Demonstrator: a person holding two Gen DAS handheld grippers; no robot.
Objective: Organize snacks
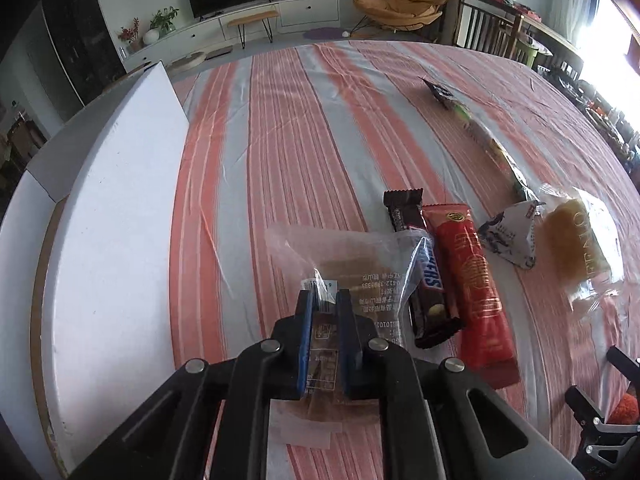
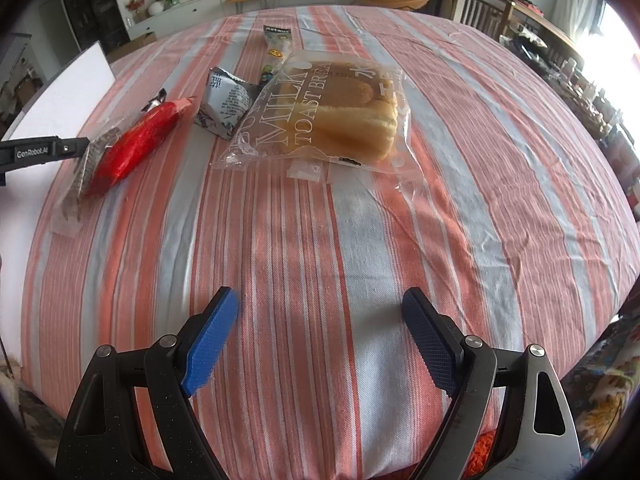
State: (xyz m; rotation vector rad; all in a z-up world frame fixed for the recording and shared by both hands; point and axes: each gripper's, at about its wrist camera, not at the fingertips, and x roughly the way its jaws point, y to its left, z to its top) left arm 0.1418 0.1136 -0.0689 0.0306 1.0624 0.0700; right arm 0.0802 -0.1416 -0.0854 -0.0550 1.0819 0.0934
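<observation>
My left gripper point(image 1: 323, 300) is shut on a clear-wrapped brown pastry packet point(image 1: 360, 276) just above the striped cloth; it shows in the right wrist view point(image 2: 84, 164). Beside it lie a Snickers bar point(image 1: 424, 276) and a red wrapped bar point(image 1: 476, 284), also in the right wrist view point(image 2: 140, 140). Further right are a small white-and-blue packet point(image 1: 508, 236), point(image 2: 226, 104) and a milk toast bread bag point(image 1: 576, 240), point(image 2: 332, 116). A long green-and-black packet point(image 1: 480, 136), point(image 2: 276, 50) lies behind. My right gripper point(image 2: 320, 316) is open and empty, well short of the bread.
A white box point(image 1: 116, 208) with an open flap stands at the table's left edge, also in the right wrist view point(image 2: 64, 100). The striped tablecloth point(image 2: 480, 160) covers the table. Chairs and a cluttered table stand at the far right.
</observation>
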